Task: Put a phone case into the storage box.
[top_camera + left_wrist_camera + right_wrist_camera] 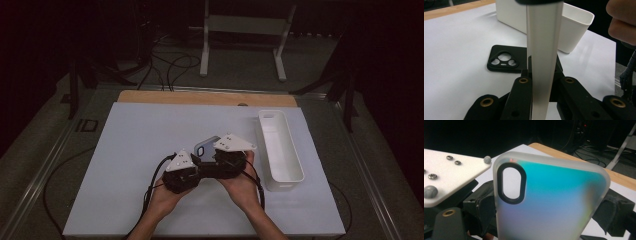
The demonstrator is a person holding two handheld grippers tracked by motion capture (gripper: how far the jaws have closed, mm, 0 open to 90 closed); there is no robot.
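Note:
A translucent phone case (554, 195) with a blue-green sheen and a black-ringed camera hole stands close in front of the right gripper's camera. My left gripper (542, 67) is shut on it, and that view shows the case (544, 50) edge-on between the jaws. In the high view both grippers meet at mid-table, the left gripper (192, 172) beside the right gripper (225, 160), with the case (205, 145) sticking out behind them. The right gripper (549, 207) has black pads (484, 200) on either side of the case; whether they press on it is unclear. A black phone case (504, 60) lies flat on the table.
A long white bin (295, 165) stands at the right of the white table top (130, 150); the left gripper view shows it as the bin (579, 27) just beyond the cases. A wooden strip (200, 97) runs along the far edge. Cables trail on the floor behind.

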